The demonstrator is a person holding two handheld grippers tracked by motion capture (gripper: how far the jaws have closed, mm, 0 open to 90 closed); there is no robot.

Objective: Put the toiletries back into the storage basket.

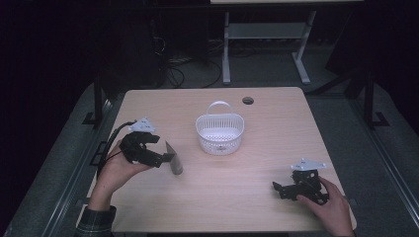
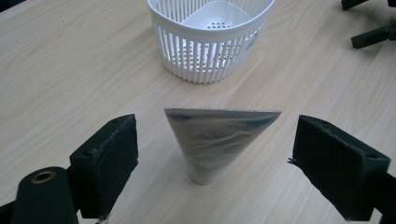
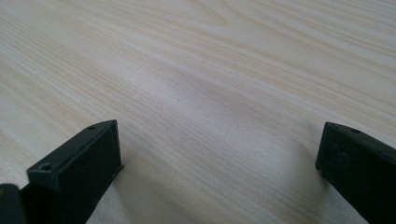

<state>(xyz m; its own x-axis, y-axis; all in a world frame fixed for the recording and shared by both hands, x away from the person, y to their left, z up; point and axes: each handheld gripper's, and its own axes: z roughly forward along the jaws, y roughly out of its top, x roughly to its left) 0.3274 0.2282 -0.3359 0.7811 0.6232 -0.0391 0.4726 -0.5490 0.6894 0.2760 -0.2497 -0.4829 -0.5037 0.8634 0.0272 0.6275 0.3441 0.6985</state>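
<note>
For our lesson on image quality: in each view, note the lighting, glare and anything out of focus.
High view: dim, the room dark around the lit table. Left gripper view: bright, glare on the silvery tube, white basket sharp. Right gripper view: soft shadows beside the jaws, far woodgrain slightly blurred.

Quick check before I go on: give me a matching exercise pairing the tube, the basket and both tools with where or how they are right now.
Things:
1. tube
2. basket
3. left tool
4. right tool

States:
A. open, low over bare wood near the table's right front corner
B. white, slotted, empty, at mid-table
C. standing on its cap, crimped end up
D. open, its jaws either side of the tube without touching it

Pairs: 1-C, 2-B, 3-D, 4-A
</note>
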